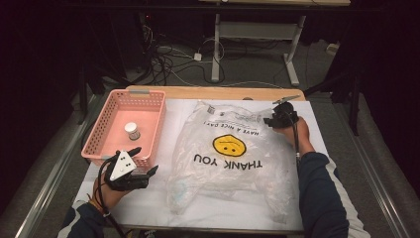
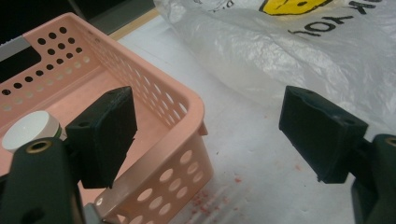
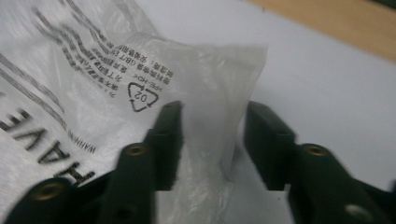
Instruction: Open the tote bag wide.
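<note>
The work in hand is a grasp on the clear plastic bag, which lies flat across the middle of the white table cover, printed face up with a yellow smiley and lettering. The right gripper sits at the bag's far right corner, and in the right gripper view that corner stands between its two black jaws. The jaws are part-way in, with the film bunched between them; one pad appears to touch the plastic, while a narrow gap seems to remain at the other, so a firm clamp is not confirmed. The view is blurred, which limits certainty. The left gripper hovers near the table's near left edge, just beside the near corner of the pink basket, its jaws wide apart and holding nothing. A small white-capped jar stands inside the basket, untouched. Judgement: the step is the pinch of the bag's corner by the right gripper, not yet complete. The next move calls for closing fully on the film before any lift, since thin plastic can slip from a loose pinch. The left gripper is free to take a second hold on the bag or to fetch the jar.
</note>
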{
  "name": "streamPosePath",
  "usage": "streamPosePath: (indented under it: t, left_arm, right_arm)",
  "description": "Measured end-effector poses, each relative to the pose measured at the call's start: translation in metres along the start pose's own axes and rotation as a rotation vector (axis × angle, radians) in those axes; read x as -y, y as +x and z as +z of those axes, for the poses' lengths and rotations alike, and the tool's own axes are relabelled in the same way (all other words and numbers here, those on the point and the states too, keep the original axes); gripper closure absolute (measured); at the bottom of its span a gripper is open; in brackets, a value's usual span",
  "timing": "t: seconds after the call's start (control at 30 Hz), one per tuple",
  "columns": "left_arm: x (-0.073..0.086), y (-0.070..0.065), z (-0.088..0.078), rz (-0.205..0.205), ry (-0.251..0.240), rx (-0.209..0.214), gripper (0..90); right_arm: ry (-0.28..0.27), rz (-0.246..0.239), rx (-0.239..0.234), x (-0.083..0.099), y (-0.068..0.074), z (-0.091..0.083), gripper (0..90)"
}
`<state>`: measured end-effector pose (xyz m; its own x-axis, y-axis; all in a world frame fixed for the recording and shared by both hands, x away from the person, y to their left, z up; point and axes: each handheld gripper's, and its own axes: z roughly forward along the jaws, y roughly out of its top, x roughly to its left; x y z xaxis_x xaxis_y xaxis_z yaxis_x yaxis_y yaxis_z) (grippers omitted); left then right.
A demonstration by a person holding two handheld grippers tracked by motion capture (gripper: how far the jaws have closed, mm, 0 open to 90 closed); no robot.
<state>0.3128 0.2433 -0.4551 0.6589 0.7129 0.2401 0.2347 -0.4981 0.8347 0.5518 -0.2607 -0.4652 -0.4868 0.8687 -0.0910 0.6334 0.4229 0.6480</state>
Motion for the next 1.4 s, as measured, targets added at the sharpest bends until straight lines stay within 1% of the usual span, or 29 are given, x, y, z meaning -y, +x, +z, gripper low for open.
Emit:
streamPosePath:
  t: [0.03,0.07,0.1,0.13,0.2,0.27,0.3,0.33,0.43,0.47,0.53,0.6,0.67,0.7,0.73,0.77,0.8,0.87,0.97,1.0,1.07,1.1,1.13,1.17,1.2,1.23,1.27,1.33,1.4]
  left_arm:
    - [0.000,-0.001,0.000,0.008,0.006,0.000,18.7]
    - [0.000,-0.001,-0.001,0.010,0.008,0.001,18.9]
    - [0.000,-0.002,-0.001,0.010,0.006,0.001,19.0]
    - [0.000,-0.002,-0.001,0.011,0.005,0.001,19.0]
    - [-0.001,-0.003,-0.003,0.017,0.002,-0.001,18.9]
    - [-0.002,-0.004,-0.004,0.024,0.000,0.000,19.0]
    - [-0.002,-0.004,-0.004,0.024,0.000,0.000,19.0]
    - [-0.003,-0.006,-0.005,0.035,-0.005,-0.004,19.0]
    - [-0.004,-0.007,-0.007,0.041,-0.014,-0.007,19.0]
    - [-0.004,-0.007,-0.008,0.040,-0.015,-0.007,19.0]
    - [-0.004,-0.007,-0.007,0.040,-0.012,-0.005,19.0]
    - [-0.003,-0.008,-0.008,0.044,-0.008,-0.006,19.0]
    - [-0.004,-0.008,-0.008,0.042,-0.007,-0.010,19.0]
    - [-0.004,-0.008,-0.008,0.042,-0.007,-0.010,19.0]
    - [-0.005,-0.008,-0.008,0.042,-0.008,-0.013,19.0]
    - [-0.005,-0.008,-0.008,0.045,-0.006,-0.015,19.0]
    - [-0.005,-0.008,-0.008,0.045,-0.006,-0.015,19.0]
    - [-0.005,-0.009,-0.007,0.048,-0.001,-0.017,19.0]
    - [-0.006,-0.009,-0.005,0.047,-0.001,-0.016,19.0]
    - [-0.006,-0.009,-0.005,0.052,0.004,-0.018,19.0]
    - [-0.006,-0.009,-0.004,0.052,0.005,-0.018,19.0]
    - [-0.006,-0.009,-0.005,0.049,0.003,-0.020,19.0]
    - [-0.006,-0.009,-0.005,0.048,0.001,-0.021,19.0]
    - [-0.006,-0.008,-0.006,0.048,0.000,-0.022,19.0]
    - [-0.006,-0.008,-0.006,0.048,0.000,-0.022,19.0]
    - [-0.006,-0.009,-0.007,0.050,-0.003,-0.024,19.0]
    - [-0.006,-0.009,-0.007,0.050,-0.003,-0.024,19.0]
    - [-0.005,-0.008,-0.007,0.051,0.001,-0.024,19.0]
    - [-0.005,-0.009,-0.006,0.050,0.004,-0.022,19.0]
  right_arm:
    - [-0.013,0.018,-0.009,0.001,-0.001,0.001,74.2]
    - [-0.015,0.040,-0.004,0.002,-0.001,0.001,80.5]
    - [-0.011,0.046,0.010,0.003,-0.001,0.000,87.1]
    - [-0.006,0.053,0.013,0.004,-0.002,-0.001,88.7]
    - [0.004,0.076,0.031,0.006,-0.002,-0.004,89.8]
    - [-0.004,0.110,0.060,0.010,-0.005,-0.009,90.0]
    - [-0.004,0.125,0.085,0.012,-0.008,-0.011,90.0]
    - [0.000,0.145,0.110,0.016,-0.011,-0.013,90.0]
    - [-0.011,0.262,0.143,0.030,-0.025,-0.022,89.9]
    - [-0.010,0.289,0.150,0.036,-0.030,-0.026,89.9]
    - [-0.011,0.334,0.138,0.045,-0.036,-0.033,89.7]
    - [-0.001,0.354,0.134,0.052,-0.040,-0.040,88.9]
    - [0.013,0.345,0.145,0.056,-0.043,-0.047,88.6]
    - [0.013,0.345,0.145,0.056,-0.043,-0.047,88.6]
    - [0.026,0.330,0.154,0.060,-0.046,-0.052,87.5]
    - [0.021,0.299,0.178,0.062,-0.046,-0.055,87.4]
    - [0.029,0.289,0.182,0.064,-0.046,-0.058,86.1]
    - [0.023,0.298,0.162,0.067,-0.049,-0.061,82.5]
    - [0.007,0.288,0.140,0.068,-0.049,-0.066,75.3]
    - [0.000,0.277,0.133,0.068,-0.049,-0.068,73.4]
    - [-0.013,0.266,0.141,0.067,-0.047,-0.071,66.3]
    - [-0.028,0.263,0.142,0.066,-0.046,-0.073,65.1]
    - [-0.055,0.247,0.145,0.066,-0.044,-0.076,64.4]
    - [-0.087,0.213,0.157,0.066,-0.039,-0.080,61.4]
    - [-0.111,0.193,0.149,0.065,-0.035,-0.084,57.8]
    - [-0.144,0.185,0.124,0.065,-0.030,-0.089,59.6]
    - [-0.192,0.159,0.106,0.067,-0.024,-0.093,59.9]
    - [-0.237,0.128,0.048,0.068,-0.010,-0.102,59.9]
    - [-0.264,0.073,-0.003,0.067,0.006,-0.110,58.5]
